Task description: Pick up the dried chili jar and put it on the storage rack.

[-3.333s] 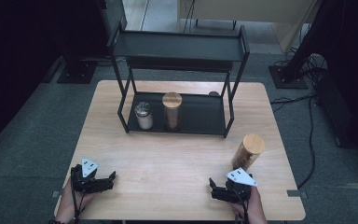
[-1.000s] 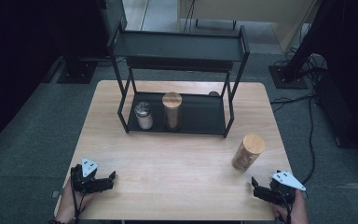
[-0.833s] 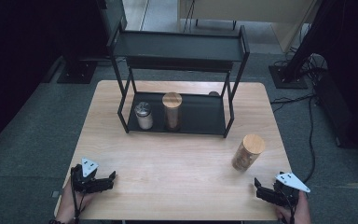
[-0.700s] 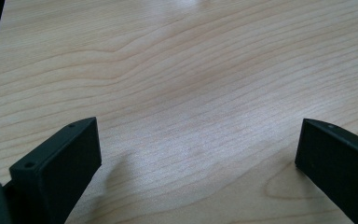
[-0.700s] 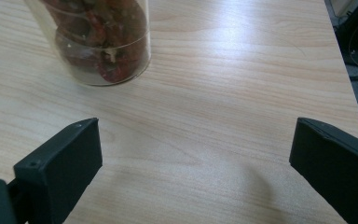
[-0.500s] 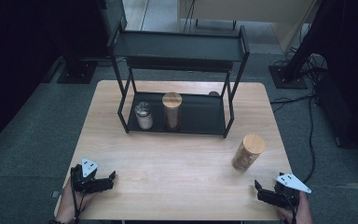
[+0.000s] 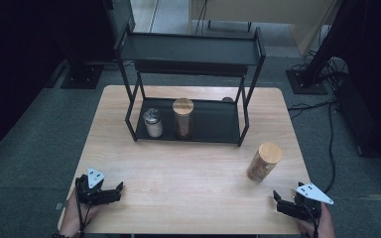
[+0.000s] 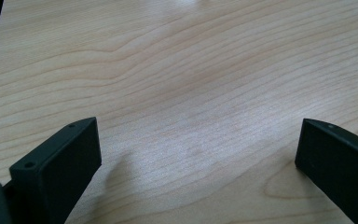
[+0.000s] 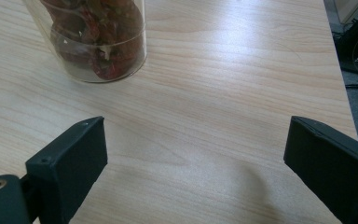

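Wood-lidded unlabelled jar (image 7: pixel 263 162) near open, empty right hand-held gripper (image 7: pixel 283 202); left hand-held gripper (image 7: pixel 113 192) likewise.

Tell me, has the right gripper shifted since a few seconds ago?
Yes. The right gripper has pulled away from the jar on the table to the table's near right corner; its jaws, nothing between them, have just been closing.

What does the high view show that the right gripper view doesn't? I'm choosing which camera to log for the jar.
High view alone: the black shelf rack holding two jars, the loose jar's wooden lid, and the left gripper. Right gripper view alone: the reddish dried contents at the jar's base, close up, with the right gripper's jaws apart, nothing between them. Both share the jar, the right gripper and the wooden table.
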`<control>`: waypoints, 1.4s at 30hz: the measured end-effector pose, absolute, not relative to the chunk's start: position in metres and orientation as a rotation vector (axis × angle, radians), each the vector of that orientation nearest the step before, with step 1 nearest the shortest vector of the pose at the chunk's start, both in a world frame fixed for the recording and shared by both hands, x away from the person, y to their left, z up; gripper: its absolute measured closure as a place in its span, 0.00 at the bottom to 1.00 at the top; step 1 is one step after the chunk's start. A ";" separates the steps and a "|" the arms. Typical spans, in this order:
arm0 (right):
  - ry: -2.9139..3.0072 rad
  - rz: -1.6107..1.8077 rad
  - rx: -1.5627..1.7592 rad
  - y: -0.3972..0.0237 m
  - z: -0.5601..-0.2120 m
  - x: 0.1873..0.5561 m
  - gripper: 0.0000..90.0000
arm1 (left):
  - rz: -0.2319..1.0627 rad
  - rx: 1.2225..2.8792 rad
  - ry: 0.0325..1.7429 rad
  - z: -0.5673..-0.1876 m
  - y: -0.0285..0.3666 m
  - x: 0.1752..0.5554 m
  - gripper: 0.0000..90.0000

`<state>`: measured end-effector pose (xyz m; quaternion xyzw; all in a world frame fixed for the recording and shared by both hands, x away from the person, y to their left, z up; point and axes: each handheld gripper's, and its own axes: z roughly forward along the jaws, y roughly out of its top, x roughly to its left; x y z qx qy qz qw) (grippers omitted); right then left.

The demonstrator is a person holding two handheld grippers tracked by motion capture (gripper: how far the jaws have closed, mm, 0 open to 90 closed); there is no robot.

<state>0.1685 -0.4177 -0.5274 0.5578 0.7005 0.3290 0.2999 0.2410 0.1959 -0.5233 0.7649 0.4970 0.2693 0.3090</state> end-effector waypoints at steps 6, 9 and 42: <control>1.864 0.886 1.496 -0.415 -0.527 0.172 0.06 | 0.713 2.021 1.313 -0.523 0.196 0.241 0.01; 1.863 0.886 1.498 -0.413 -0.527 0.173 0.06 | 0.713 2.020 1.314 -0.523 0.196 0.241 0.01; 1.940 0.901 1.420 -0.374 -0.526 0.203 0.06 | 0.708 2.020 1.311 -0.523 0.196 0.241 0.01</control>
